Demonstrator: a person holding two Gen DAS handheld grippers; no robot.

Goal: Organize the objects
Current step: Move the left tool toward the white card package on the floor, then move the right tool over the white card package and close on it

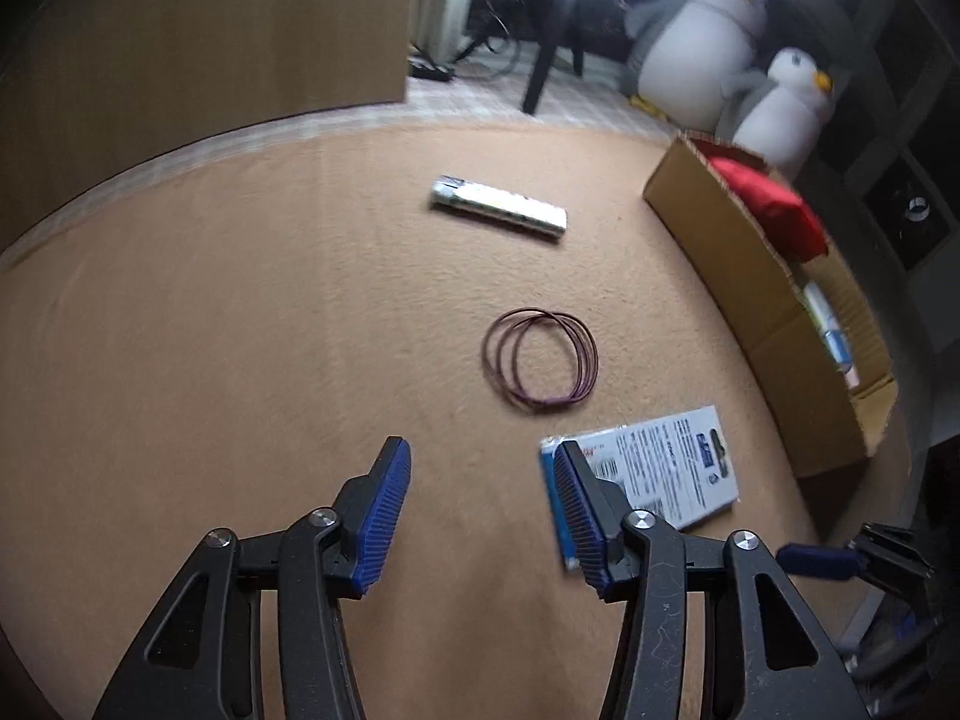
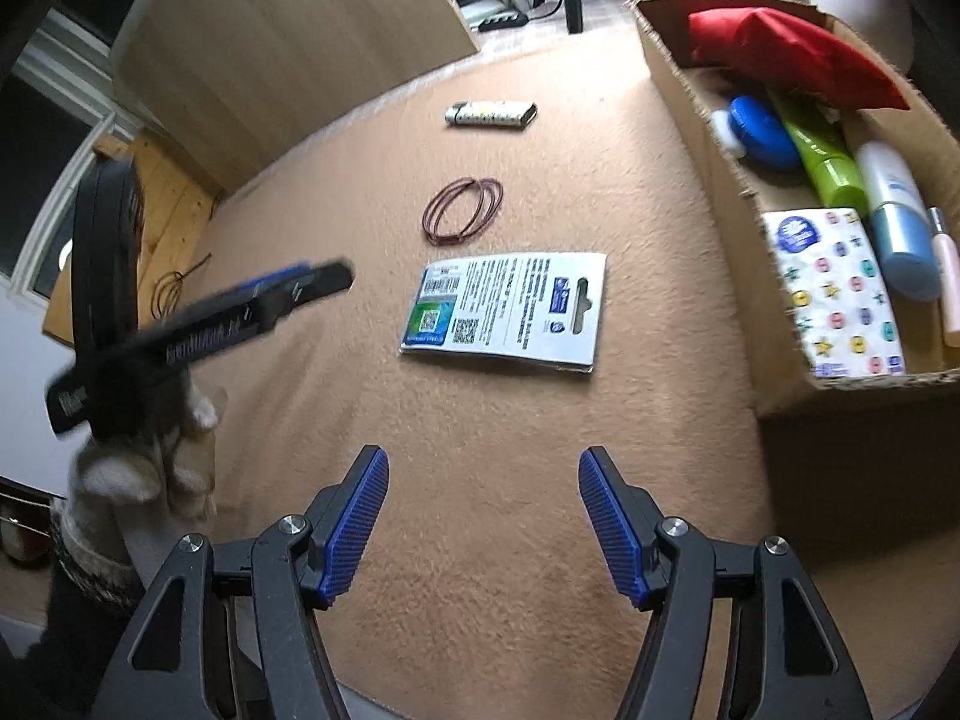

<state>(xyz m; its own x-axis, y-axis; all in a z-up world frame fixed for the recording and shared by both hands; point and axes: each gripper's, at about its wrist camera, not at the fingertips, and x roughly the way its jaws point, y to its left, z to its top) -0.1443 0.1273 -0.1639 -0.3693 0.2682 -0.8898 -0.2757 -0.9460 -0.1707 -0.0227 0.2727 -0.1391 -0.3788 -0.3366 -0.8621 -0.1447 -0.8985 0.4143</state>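
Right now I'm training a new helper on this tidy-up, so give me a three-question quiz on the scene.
1. True or false: the left gripper holds something.
2. Which lies nearest the cardboard box: A lighter, B rubber bands, C printed card?
3. What red thing sits in the box?

Key: 1 false, both it and the right gripper are open. 2 C. 3 red pouch.

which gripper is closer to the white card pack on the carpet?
Left. The left gripper hovers at the card pack, one finger overlapping its corner in view. The right gripper hangs further back, bare carpet between it and the pack.
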